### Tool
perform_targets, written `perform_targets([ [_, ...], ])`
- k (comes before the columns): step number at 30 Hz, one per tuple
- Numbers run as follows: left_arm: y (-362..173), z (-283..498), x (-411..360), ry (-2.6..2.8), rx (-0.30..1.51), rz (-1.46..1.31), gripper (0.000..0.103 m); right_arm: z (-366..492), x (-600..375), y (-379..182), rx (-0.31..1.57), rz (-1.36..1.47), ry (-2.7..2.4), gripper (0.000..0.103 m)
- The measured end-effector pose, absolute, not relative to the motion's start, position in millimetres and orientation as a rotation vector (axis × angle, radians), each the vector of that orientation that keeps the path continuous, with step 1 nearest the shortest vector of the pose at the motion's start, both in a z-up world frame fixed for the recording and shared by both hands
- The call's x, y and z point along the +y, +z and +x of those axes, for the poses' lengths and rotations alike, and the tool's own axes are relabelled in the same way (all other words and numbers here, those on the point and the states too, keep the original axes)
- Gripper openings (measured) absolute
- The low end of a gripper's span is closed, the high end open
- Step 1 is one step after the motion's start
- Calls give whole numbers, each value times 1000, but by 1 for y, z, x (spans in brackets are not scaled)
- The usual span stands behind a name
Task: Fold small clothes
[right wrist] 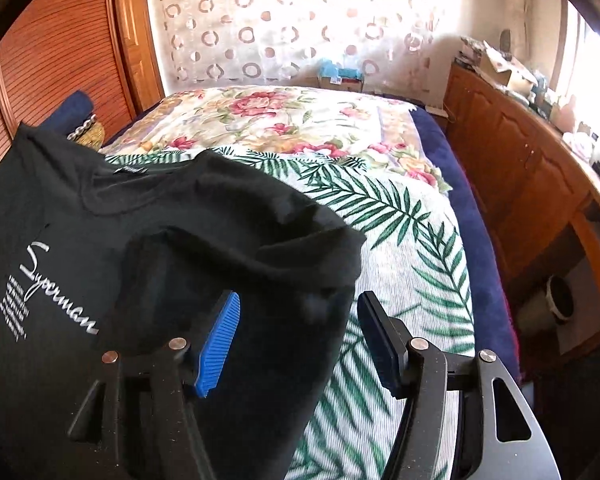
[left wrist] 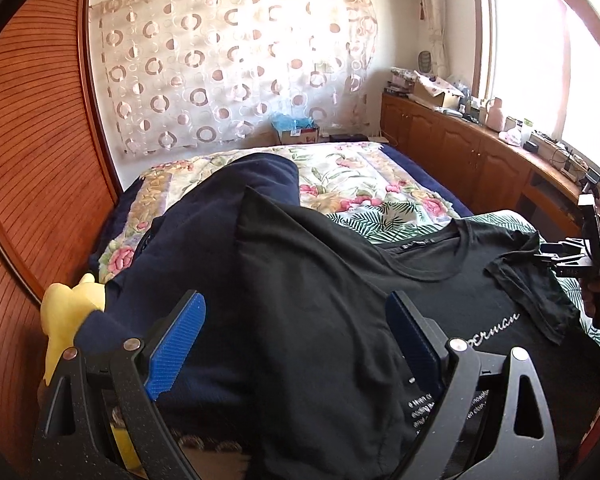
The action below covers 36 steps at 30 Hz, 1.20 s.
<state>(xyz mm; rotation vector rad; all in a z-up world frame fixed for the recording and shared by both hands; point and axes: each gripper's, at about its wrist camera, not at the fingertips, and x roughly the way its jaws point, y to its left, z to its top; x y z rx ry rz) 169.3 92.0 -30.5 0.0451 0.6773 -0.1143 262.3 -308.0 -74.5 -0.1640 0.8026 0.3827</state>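
A black T-shirt [left wrist: 440, 292] with white script lettering lies front up on the bed; it also shows in the right wrist view [right wrist: 120, 232]. Its left side is folded over toward the middle, and the right sleeve is folded inward. My left gripper [left wrist: 296, 332] is open, its blue pads either side of the folded black cloth, gripping nothing. My right gripper [right wrist: 300, 332] is open over the shirt's right edge, also empty. The right gripper shows at the far right of the left wrist view [left wrist: 572, 260]. A dark navy garment [left wrist: 204, 232] lies under and left of the shirt.
The bed has a palm-leaf sheet [right wrist: 400, 248] and a floral blanket [right wrist: 284, 120] farther back. A yellow soft toy [left wrist: 68, 312] sits at the bed's left edge by the wooden sliding door [left wrist: 32, 152]. A cluttered wooden cabinet [left wrist: 480, 148] runs along the right under the window.
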Motion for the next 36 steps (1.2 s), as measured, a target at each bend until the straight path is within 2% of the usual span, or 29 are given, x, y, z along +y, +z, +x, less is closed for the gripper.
perform_targets([
  [2, -31, 175, 96, -109, 693, 45, 92, 274, -305, -77, 813, -167, 389, 63],
  [5, -33, 184, 101, -98, 713, 45, 92, 291, -303, -81, 820, -153, 405, 45],
  [6, -34, 187, 103, -95, 720, 45, 92, 296, -302, -81, 813, -152, 406, 34],
  [8, -35, 192, 107, -90, 734, 44, 92, 304, -302, -78, 793, -151, 409, 25],
  [14, -34, 209, 115, -78, 760, 47, 92, 313, -304, -78, 782, -125, 404, 25],
  [16, -34, 213, 116, -81, 765, 42, 92, 309, -304, -79, 782, -140, 388, 36],
  [17, -34, 215, 117, -86, 769, 41, 92, 309, -302, -78, 779, -149, 379, 46],
  [20, -33, 219, 117, -109, 772, 40, 88, 301, -302, -77, 777, -153, 386, 53],
  [25, -35, 231, 117, -147, 798, 45, 66, 291, -309, -81, 795, -142, 395, 54],
  [27, -35, 237, 117, -150, 809, 42, 62, 289, -308, -83, 805, -153, 397, 54],
  [36, -34, 256, 115, -165, 819, 42, 60, 285, -304, -87, 792, -171, 383, 55],
])
